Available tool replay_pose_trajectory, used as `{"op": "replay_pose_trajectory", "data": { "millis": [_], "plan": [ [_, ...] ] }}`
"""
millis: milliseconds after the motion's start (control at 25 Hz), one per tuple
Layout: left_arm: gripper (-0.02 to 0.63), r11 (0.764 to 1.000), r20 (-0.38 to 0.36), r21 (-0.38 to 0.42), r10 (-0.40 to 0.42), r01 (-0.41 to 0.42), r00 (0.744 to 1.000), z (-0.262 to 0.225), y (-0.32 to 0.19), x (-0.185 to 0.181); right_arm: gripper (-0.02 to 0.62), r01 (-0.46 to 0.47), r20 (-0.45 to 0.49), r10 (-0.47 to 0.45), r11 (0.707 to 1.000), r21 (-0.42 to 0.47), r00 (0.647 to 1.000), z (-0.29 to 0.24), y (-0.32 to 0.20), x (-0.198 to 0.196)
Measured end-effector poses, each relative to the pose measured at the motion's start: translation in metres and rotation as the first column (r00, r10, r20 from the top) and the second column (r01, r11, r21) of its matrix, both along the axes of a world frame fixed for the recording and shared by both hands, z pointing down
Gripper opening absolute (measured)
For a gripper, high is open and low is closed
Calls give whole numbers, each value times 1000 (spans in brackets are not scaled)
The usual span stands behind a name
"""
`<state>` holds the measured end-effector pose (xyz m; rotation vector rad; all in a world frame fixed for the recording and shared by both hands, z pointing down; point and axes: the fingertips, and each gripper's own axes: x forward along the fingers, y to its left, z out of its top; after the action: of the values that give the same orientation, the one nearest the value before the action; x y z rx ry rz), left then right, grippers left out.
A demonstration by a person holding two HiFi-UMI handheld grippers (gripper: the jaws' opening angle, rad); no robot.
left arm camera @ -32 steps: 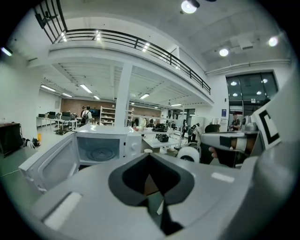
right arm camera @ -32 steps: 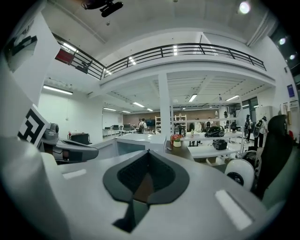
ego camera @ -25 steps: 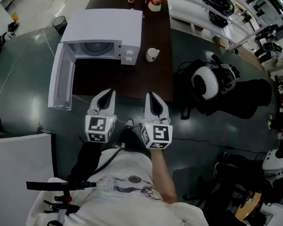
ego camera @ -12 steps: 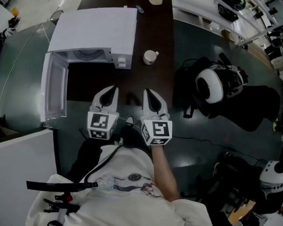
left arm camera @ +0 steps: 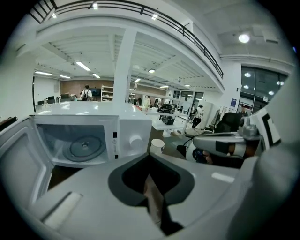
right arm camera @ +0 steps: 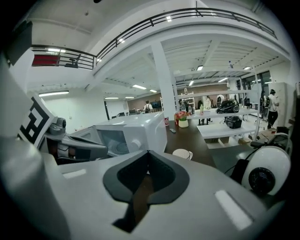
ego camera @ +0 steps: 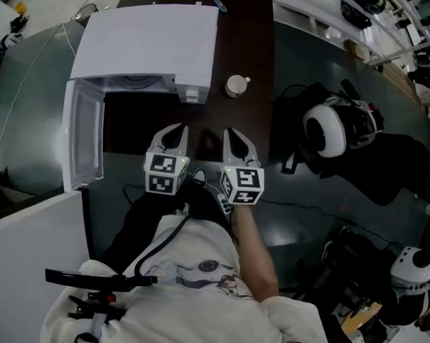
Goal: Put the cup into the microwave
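A small white cup (ego camera: 237, 85) stands on the dark brown table (ego camera: 242, 40), just right of the white microwave (ego camera: 146, 47). The microwave's door (ego camera: 85, 137) hangs open to the left, and the glass turntable (left arm camera: 84, 147) shows inside. My left gripper (ego camera: 176, 135) and right gripper (ego camera: 233, 138) are side by side over the table's near edge, both shut and holding nothing. In the left gripper view the cup (left arm camera: 157, 145) is just ahead, past the shut left gripper (left arm camera: 149, 157). In the right gripper view the cup (right arm camera: 183, 153) sits ahead and slightly right of the right gripper (right arm camera: 147, 154).
A black bag with a white helmet-like device (ego camera: 329, 131) lies on the floor right of the table. A white panel (ego camera: 26, 258) stands at lower left. Cables (ego camera: 200, 181) run by the person's body. More gear (ego camera: 410, 272) sits at lower right.
Both grippers have moved forward and down from in front of the table to over its near edge, closer to the microwave and cup. Their jaws stay shut.
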<state>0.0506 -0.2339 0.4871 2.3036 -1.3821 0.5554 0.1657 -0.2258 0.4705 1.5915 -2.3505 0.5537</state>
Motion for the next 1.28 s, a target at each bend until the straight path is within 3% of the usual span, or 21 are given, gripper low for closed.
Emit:
{"op": "replay_pose_trajectory", "data": {
  "millis": [280,600,960,1280],
  "plan": [
    [0,986,9,-163,26,-24,1000,63,-2,5,2,8,-50,-13,994,-110,999,59,-27,19],
    [0,964,26,-262,44,-36,999,104,1,14,2,21,-92,-37,985,-169,995,98,-65,49],
    [0,942,57,-335,46,-24,997,124,20,1,3,27,-126,-49,985,-168,991,125,-125,89],
    [0,930,46,-367,42,-22,998,134,34,0,77,63,-183,-99,979,-194,978,160,-185,118]
  ]
}}
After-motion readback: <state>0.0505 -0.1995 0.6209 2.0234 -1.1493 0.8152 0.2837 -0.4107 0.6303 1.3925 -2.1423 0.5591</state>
